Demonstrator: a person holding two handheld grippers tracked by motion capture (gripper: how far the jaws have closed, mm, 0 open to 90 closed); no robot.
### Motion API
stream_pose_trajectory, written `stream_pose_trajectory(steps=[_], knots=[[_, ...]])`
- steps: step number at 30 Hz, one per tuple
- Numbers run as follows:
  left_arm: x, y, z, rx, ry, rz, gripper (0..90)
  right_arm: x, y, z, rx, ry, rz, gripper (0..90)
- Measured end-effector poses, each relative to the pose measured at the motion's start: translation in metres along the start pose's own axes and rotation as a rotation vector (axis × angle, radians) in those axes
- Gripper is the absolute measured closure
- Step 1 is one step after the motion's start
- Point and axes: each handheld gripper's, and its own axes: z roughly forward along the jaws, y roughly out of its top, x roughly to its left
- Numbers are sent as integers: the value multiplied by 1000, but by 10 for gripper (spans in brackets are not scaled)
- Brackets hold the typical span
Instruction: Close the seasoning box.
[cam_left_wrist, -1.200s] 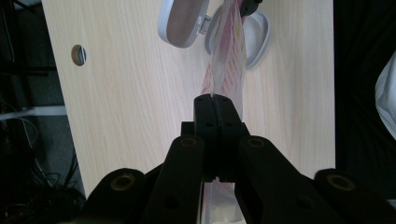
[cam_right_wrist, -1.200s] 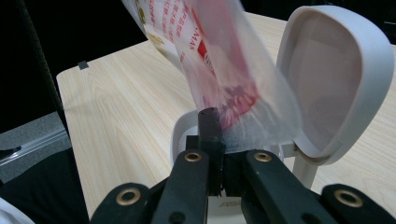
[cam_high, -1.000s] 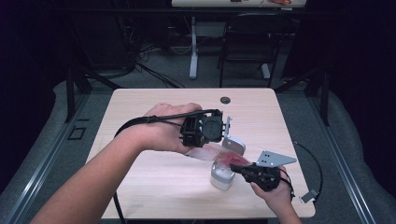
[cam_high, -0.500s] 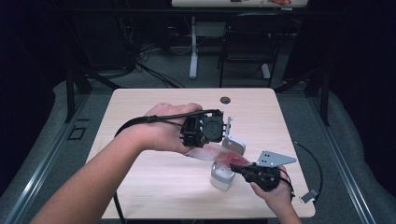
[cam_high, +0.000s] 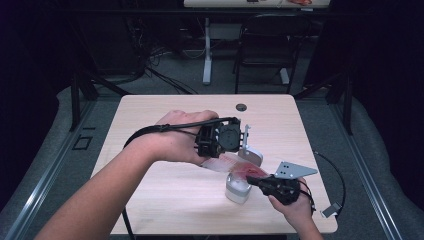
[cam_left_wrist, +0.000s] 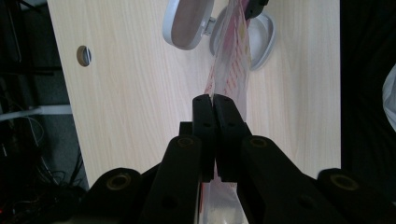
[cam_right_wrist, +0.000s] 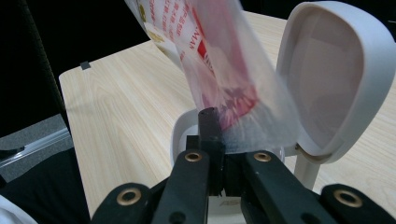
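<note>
Both grippers stretch a clear red-printed plastic packet (cam_high: 235, 165) above the open white hinged case (cam_high: 239, 186).
Left gripper (cam_left_wrist: 214, 103), wrist bent, and right gripper (cam_right_wrist: 219, 122), palm low, each pinch one packet end tight.

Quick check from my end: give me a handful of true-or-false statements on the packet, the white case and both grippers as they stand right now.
1. The left gripper is shut on the packet. True.
2. The white case has its lid closed. False: the lid stands open, hinged up beside the base.
3. The right gripper pinches the other end of the packet. True.
4. The packet lies flat on the table. False: it hangs stretched between the two grippers above the case.
5. The packet is plain blue. False: it is clear plastic with red and white print.
</note>
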Motion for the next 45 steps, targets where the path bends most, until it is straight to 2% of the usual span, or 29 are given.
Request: stream_pose_trajectory(steps=[37, 42, 45], knots=[[3, -6, 7, -1, -3, -17, 796, 1, -1, 0, 5, 10, 3, 900], [3, -8, 8, -5, -18, -28, 804, 1, 0, 0, 5, 9, 2, 900], [3, -8, 8, -2, -27, -20, 817, 1, 0, 0, 5, 10, 1, 900]])
